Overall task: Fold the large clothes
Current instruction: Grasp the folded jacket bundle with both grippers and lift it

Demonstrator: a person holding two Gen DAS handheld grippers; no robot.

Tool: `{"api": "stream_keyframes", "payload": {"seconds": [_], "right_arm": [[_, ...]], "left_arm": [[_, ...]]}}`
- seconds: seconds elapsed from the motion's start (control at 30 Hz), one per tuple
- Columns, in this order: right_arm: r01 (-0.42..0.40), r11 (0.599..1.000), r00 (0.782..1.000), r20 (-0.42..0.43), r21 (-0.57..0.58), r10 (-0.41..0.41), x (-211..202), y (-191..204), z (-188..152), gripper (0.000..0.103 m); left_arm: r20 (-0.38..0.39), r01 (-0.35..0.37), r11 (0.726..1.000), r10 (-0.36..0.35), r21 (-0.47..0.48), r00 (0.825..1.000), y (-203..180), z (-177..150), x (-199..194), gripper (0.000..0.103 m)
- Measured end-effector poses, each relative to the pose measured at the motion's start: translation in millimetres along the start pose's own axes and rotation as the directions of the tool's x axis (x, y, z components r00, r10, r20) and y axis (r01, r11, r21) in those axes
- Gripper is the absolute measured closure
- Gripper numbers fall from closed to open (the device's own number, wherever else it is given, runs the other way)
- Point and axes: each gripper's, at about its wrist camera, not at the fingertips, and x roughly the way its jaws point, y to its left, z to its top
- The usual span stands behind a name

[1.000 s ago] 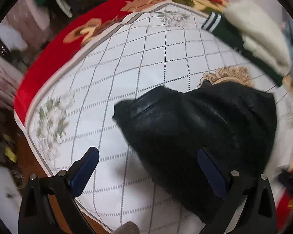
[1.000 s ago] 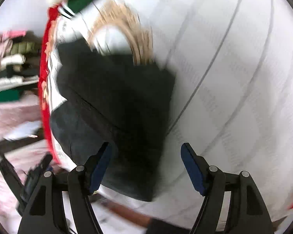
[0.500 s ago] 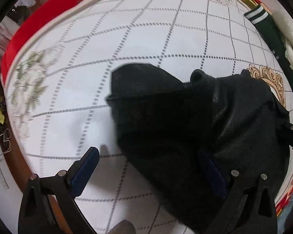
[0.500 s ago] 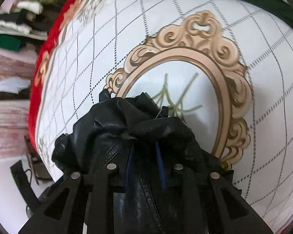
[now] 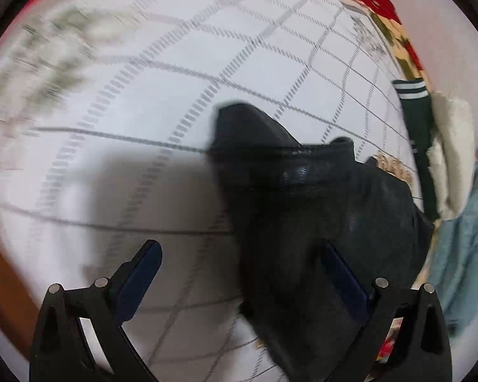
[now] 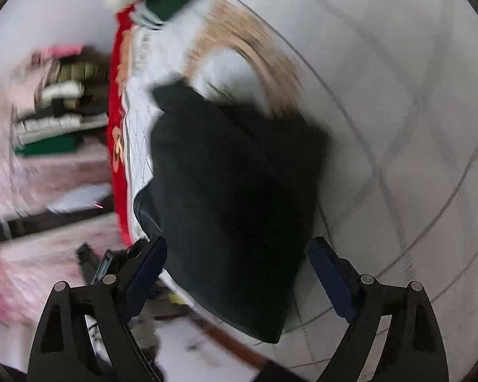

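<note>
A black leather jacket [image 5: 318,210] lies folded in a heap on the white quilted bedspread [image 5: 143,79]. It also shows in the right wrist view [image 6: 235,197], near the bed's red edge. My left gripper [image 5: 239,270] is open just above the jacket's near left edge, its right finger over the black leather. My right gripper [image 6: 239,267] is open and empty, with the jacket's near end between its fingers. Both views are blurred by motion.
A green garment with white stripes [image 5: 414,111] and a cream fleece [image 5: 452,146] lie at the bed's far right, with blue cloth [image 5: 462,248] beside them. Stacked folded clothes [image 6: 57,105] sit beyond the bed's red border [image 6: 118,127]. A gold oval pattern [image 6: 239,41] marks the bedspread.
Half a second ago my right gripper was shut on the jacket; now it is open and has pulled back. The left gripper has stayed open and shifted over the jacket.
</note>
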Motion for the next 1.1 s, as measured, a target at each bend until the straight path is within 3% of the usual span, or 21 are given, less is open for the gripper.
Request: {"api": "stream_keyframes", "payload": {"seconds": [0.13, 0.17, 0.2, 0.3, 0.33, 0.37, 0.47, 0.5, 0.57, 0.63, 0.67, 0.7, 0.73, 0.77, 0.83, 0.97, 1.1], "right_arm": [[-0.202, 0.978, 0.979, -0.010, 0.060, 0.203, 44, -23, 3, 0.010], [-0.236, 0.970, 0.971, -0.019, 0.055, 0.237, 50, -20, 7, 0.012], [-0.238, 0.970, 0.970, -0.028, 0.052, 0.240, 59, -15, 12, 0.014], [-0.198, 0.980, 0.980, -0.017, 0.022, 0.198, 74, 3, 22, 0.026], [-0.203, 0.979, 0.979, -0.002, 0.031, 0.203, 75, 6, 25, 0.038], [-0.212, 0.976, 0.977, 0.002, 0.041, 0.212, 73, 8, 27, 0.043], [-0.190, 0.982, 0.982, 0.020, 0.000, 0.190, 68, 24, 33, 0.045], [-0.169, 0.985, 0.986, 0.011, -0.019, 0.169, 70, 27, 37, 0.041], [-0.164, 0.986, 0.986, -0.019, -0.015, 0.163, 82, 27, 47, 0.020], [-0.222, 0.975, 0.974, -0.035, 0.018, 0.223, 91, 28, 57, 0.007], [-0.220, 0.975, 0.974, -0.040, 0.019, 0.221, 93, 32, 58, 0.006], [-0.203, 0.979, 0.979, -0.035, 0.000, 0.203, 95, 38, 59, 0.009], [-0.162, 0.986, 0.987, -0.024, -0.033, 0.161, 95, 45, 57, 0.029], [-0.162, 0.986, 0.987, -0.013, -0.041, 0.161, 95, 49, 56, 0.040], [-0.190, 0.981, 0.982, 0.003, -0.019, 0.191, 93, 57, 54, 0.050], [-0.183, 0.981, 0.983, 0.022, -0.058, 0.185, 83, 90, 50, 0.061], [-0.170, 0.979, 0.984, 0.029, -0.108, 0.174, 70, 134, 45, 0.063]], "left_arm": [[0.027, 0.016, 0.994, -0.019, 0.105, 0.999, -26, 4, 13, 0.002], [0.031, 0.024, 0.992, -0.028, 0.127, 0.999, -33, 4, 15, 0.006], [0.042, 0.051, 0.988, -0.057, 0.144, 0.997, -40, 2, 15, 0.032], [0.091, 0.037, 0.981, -0.055, 0.189, 0.994, -55, 2, 15, 0.064], [0.106, 0.045, 0.981, -0.067, 0.191, 0.992, -55, 4, 12, 0.069], [0.109, 0.060, 0.982, -0.080, 0.181, 0.991, -53, 4, 9, 0.074], [0.107, 0.098, 0.982, -0.116, 0.160, 0.987, -48, 2, 6, 0.076], [0.102, 0.107, 0.982, -0.124, 0.158, 0.987, -46, 3, 8, 0.073], [0.085, 0.127, 0.984, -0.139, 0.127, 0.987, -41, 6, 16, 0.063], [0.077, 0.168, 0.981, -0.175, 0.093, 0.982, -38, 14, 24, 0.063], [0.091, 0.170, 0.980, -0.179, 0.098, 0.980, -41, 17, 24, 0.064], [0.107, 0.168, 0.979, -0.180, 0.113, 0.978, -43, 16, 20, 0.069], [0.124, 0.157, 0.978, -0.174, 0.133, 0.977, -45, 16, 16, 0.072], [0.130, 0.150, 0.977, -0.170, 0.150, 0.977, -49, 17, 12, 0.075], [0.131, 0.149, 0.975, -0.171, 0.163, 0.976, -54, 20, 5, 0.077], [0.133, 0.151, 0.970, -0.178, 0.188, 0.975, -61, 24, -16, 0.078], [0.141, 0.169, 0.961, -0.202, 0.218, 0.969, -75, 35, -47, 0.078]]}}
